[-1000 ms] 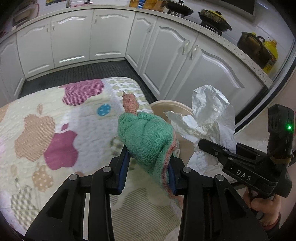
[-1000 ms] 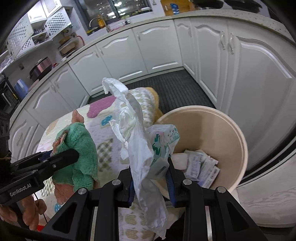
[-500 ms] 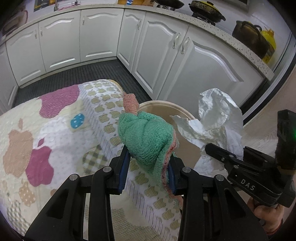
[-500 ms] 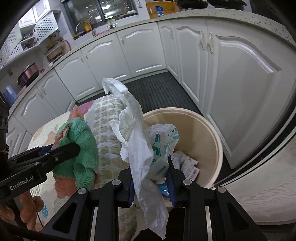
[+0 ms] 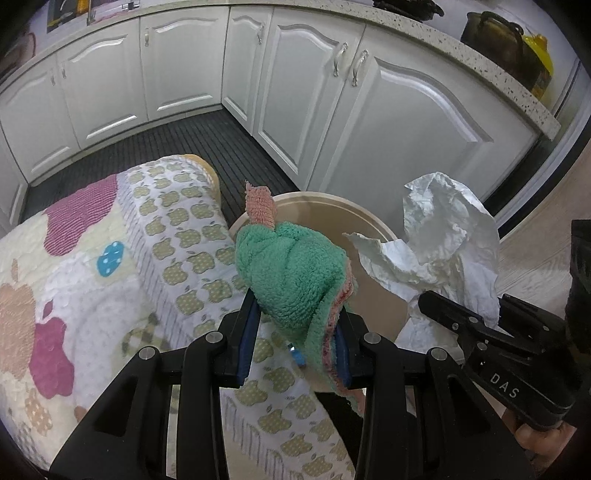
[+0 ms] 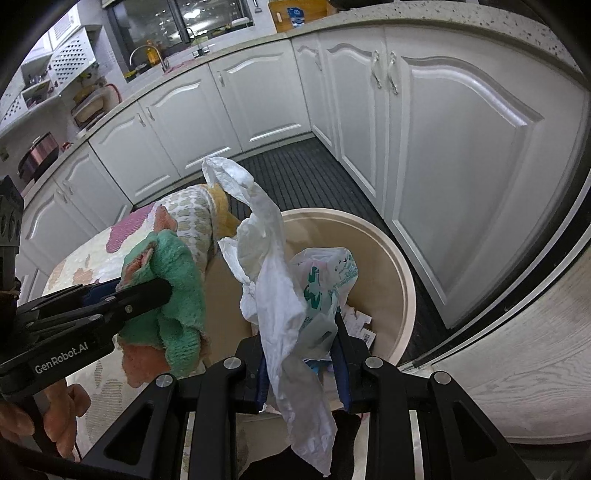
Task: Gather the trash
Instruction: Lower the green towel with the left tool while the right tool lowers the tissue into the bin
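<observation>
My left gripper is shut on a green and pink fluffy cloth and holds it at the near rim of a round beige bin. The cloth also shows in the right wrist view. My right gripper is shut on crumpled white paper and a printed plastic bag, held over the bin. The paper also shows in the left wrist view. Paper scraps lie inside the bin.
A table under an apple-patterned quilt stands left of the bin. White kitchen cabinets run behind and to the right, with a dark ribbed floor mat in front. Pots sit on the counter.
Both grippers have moved right, off the quilted table and towards the bin, still holding the cloth and the paper with the bag. The bin is nearer and larger in both views.
</observation>
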### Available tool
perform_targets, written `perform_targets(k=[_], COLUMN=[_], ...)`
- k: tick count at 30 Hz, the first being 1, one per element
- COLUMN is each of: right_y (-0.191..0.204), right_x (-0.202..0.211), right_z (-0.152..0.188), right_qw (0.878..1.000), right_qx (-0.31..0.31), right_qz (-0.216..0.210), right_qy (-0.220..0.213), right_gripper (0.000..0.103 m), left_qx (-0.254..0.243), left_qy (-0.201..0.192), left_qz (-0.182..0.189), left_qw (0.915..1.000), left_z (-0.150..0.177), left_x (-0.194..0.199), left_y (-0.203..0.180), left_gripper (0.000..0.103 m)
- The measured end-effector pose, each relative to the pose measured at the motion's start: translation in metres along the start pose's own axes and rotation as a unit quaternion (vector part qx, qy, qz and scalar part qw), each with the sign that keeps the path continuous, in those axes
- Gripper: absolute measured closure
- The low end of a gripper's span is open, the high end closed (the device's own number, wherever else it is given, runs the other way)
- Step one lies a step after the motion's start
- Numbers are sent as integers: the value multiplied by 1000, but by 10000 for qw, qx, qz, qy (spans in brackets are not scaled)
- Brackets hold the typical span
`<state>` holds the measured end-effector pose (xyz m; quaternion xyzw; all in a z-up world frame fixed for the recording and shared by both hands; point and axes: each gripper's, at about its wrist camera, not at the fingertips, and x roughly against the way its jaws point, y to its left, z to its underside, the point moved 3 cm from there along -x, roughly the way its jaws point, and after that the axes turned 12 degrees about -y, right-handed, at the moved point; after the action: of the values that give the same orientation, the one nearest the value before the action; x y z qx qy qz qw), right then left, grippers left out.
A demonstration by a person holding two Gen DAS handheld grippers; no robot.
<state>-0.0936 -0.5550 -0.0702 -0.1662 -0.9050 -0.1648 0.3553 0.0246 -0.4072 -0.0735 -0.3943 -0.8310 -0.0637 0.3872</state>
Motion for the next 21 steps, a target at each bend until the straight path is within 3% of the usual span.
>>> perform_targets(k=[21], right_y=[-9], right_x=[-37], right_z=[-4], right_qw=[9995], right_qx=[-205], right_qz=[163], right_qy=[192], right_gripper=[76], left_qx=[-129], left_qy=[262], left_qz=[-210], left_qw=[9994], left_z=[2], left_x=[-45], left_y=[-13], left_gripper=[70])
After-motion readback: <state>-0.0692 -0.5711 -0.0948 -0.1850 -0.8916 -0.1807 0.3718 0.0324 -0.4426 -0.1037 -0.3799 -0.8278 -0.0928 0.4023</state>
